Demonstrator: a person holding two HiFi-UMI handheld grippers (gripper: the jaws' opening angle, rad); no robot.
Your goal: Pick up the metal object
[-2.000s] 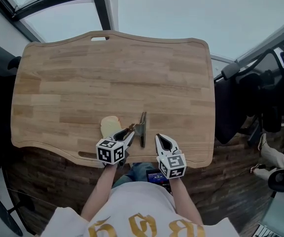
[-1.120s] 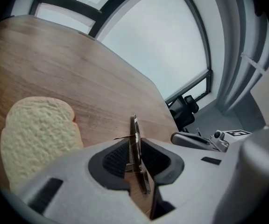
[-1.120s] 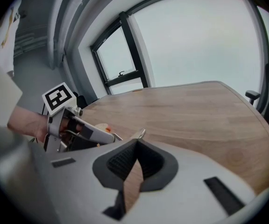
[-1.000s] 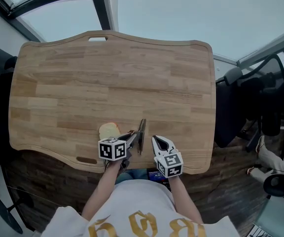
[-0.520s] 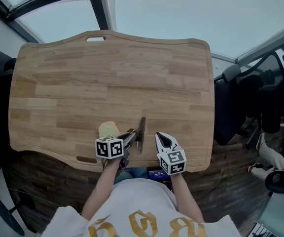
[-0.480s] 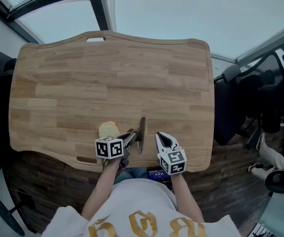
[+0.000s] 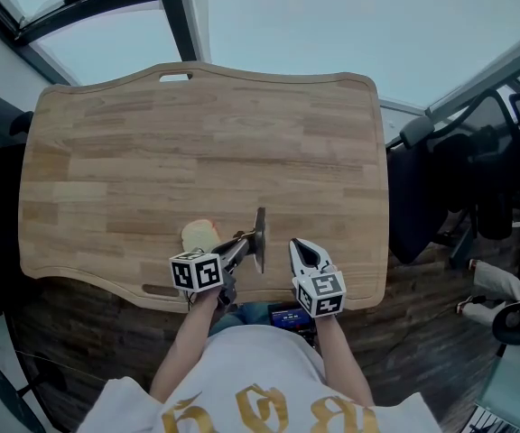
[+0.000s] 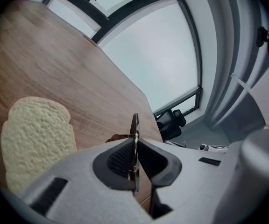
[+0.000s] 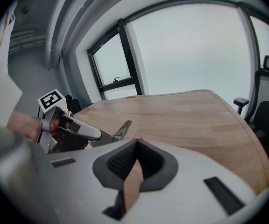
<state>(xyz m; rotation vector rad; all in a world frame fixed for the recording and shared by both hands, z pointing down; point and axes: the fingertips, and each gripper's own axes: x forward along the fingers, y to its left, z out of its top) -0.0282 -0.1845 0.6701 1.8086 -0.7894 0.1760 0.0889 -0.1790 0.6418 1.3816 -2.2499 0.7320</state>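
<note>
The metal object (image 7: 259, 234), a flat scraper with a thin blade, hangs just over the wooden table (image 7: 197, 133) near its front edge. My left gripper (image 7: 243, 241) is shut on it; its jaws have just been closing, and in the left gripper view the blade (image 8: 134, 139) stands edge-on, pinched between the pads. A slice of bread (image 7: 199, 234) lies on the table just left of it, large at the left gripper view's lower left (image 8: 36, 143). To the right, my right gripper (image 7: 300, 245) is shut on nothing. The right gripper view shows the left gripper (image 9: 95, 134) and the scraper (image 9: 121, 128).
The table's curved front edge (image 7: 152, 292) runs right under both grippers. A black office chair (image 7: 450, 179) stands off the table's right side. Dark window frames (image 7: 165, 7) run behind the far edge. A handle slot (image 7: 175, 77) is cut near the far edge.
My left gripper has risen a little with the metal object pinched in it. The right gripper has risen slightly and drifted right. The bread has not moved.
</note>
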